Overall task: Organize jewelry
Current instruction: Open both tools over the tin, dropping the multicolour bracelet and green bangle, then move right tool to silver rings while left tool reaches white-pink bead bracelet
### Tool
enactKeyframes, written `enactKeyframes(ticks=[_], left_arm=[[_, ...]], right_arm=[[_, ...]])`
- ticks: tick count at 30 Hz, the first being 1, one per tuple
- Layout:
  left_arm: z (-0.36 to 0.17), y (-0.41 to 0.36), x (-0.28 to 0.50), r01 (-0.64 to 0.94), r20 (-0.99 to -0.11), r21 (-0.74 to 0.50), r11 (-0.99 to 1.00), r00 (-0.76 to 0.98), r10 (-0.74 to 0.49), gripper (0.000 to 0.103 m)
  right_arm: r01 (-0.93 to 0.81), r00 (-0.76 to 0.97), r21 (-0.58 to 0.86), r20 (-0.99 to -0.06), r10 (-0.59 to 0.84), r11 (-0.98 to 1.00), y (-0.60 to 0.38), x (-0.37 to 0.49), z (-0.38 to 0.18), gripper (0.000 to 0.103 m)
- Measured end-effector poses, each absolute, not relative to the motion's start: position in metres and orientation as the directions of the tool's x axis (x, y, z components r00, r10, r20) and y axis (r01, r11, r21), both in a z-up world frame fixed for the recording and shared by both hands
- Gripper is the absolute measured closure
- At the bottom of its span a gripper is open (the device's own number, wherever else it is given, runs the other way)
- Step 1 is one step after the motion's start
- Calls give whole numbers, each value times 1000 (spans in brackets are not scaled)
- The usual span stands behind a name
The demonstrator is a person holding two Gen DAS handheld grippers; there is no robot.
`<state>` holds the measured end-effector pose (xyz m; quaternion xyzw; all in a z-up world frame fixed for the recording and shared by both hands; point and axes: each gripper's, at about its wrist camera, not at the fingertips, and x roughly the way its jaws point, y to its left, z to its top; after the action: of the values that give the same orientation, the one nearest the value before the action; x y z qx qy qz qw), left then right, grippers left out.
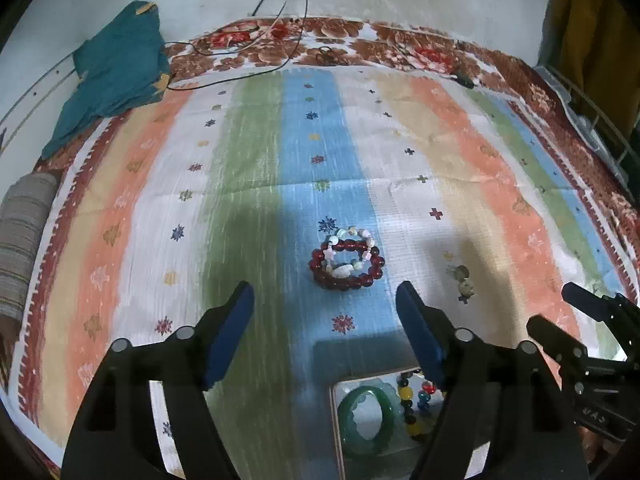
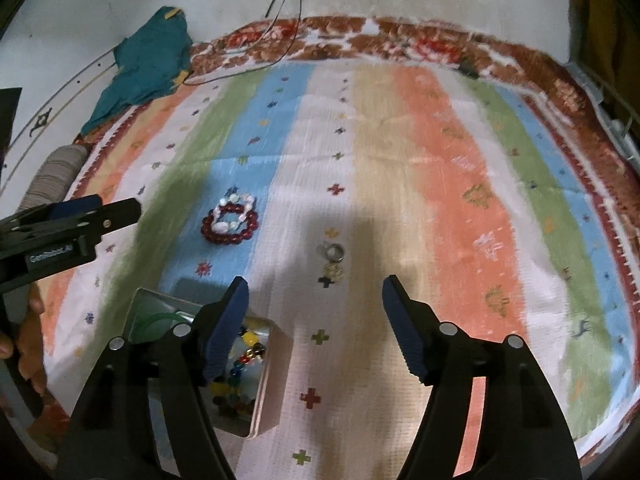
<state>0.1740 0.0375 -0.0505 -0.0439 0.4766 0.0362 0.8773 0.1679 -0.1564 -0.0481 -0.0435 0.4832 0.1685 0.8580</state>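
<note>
My left tool (image 1: 325,300) and right tool (image 2: 315,296) both stand spread, pinching nothing. Ahead of the left lie the bracelets (image 1: 346,258) on the bed cover (image 1: 256,152); the rings (image 2: 334,260) lie ahead of the right. The box (image 2: 268,384) sits between both tools, holding a bangle (image 1: 366,416) and beads (image 1: 416,404).

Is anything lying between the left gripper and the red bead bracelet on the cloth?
Nothing visible. The left gripper has open jaws with only bare striped cloth between them and the red bead bracelet. The rings lie off to the side, and the box sits nearer the camera.
</note>
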Motion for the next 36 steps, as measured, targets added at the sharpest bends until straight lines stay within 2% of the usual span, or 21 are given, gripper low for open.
enactKeyframes(ticks=[13,15,36], left_arm=[[-75,31,205,-83,-866,-6,997,498,36,27],[-79,32,208,-80,-873,-16,997,487,25,27],[-117,46,257,-68,-912,-89,994,407,-53,27]], right_arm=[[-307,416,98,-881,226,947,-159,189,-70,32],[-292,397,116,-889,230,949,-161,195,-75,30],[-258,313,132,-926,212,957,-155,230,-110,30]])
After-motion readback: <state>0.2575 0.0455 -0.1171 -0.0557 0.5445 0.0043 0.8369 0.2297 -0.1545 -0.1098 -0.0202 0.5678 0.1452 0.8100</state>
